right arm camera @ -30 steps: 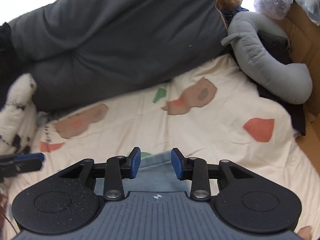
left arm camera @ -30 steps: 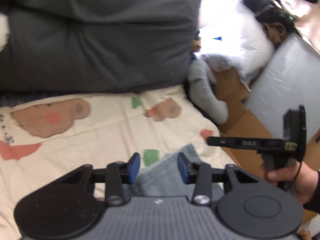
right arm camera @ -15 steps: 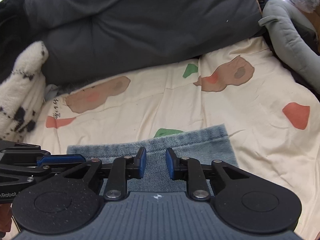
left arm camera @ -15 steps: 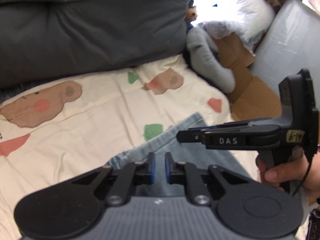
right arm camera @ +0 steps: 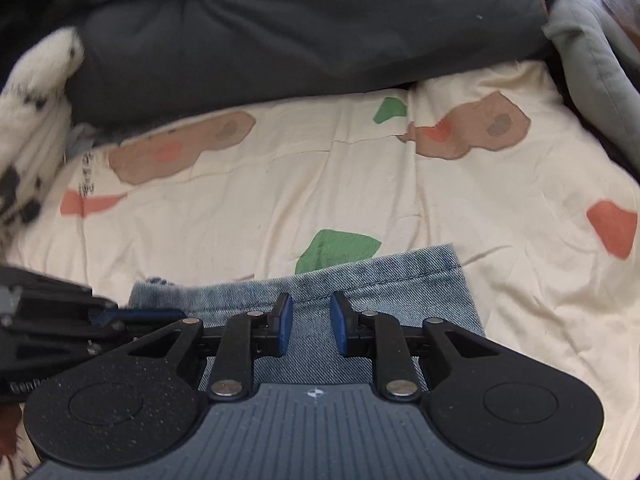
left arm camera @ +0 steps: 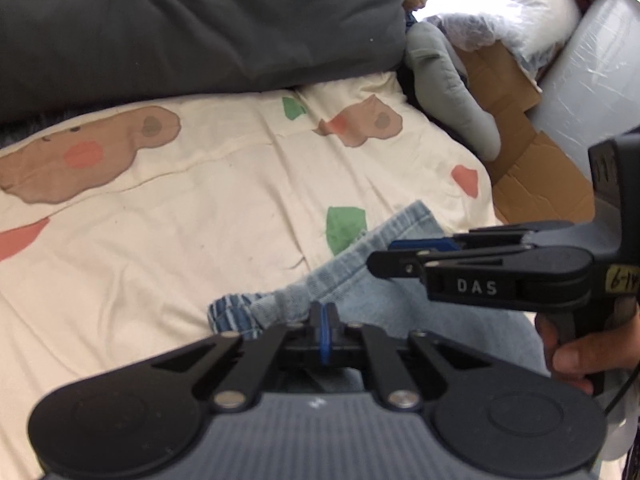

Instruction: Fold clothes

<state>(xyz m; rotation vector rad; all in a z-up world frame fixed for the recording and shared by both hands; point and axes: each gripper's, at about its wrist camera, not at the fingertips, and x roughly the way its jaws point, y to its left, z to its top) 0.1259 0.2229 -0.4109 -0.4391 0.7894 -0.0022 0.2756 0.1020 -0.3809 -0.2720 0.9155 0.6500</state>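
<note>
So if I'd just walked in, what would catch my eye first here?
Probably the pale blue denim garment lying on a cream bedsheet printed with brown bears and coloured patches. Two hand-held grippers work at its near edge: the left gripper has pinched its blue pads shut on the denim hem, while the right gripper has a gap between its pads. A big dark grey cushion lies behind.
</note>
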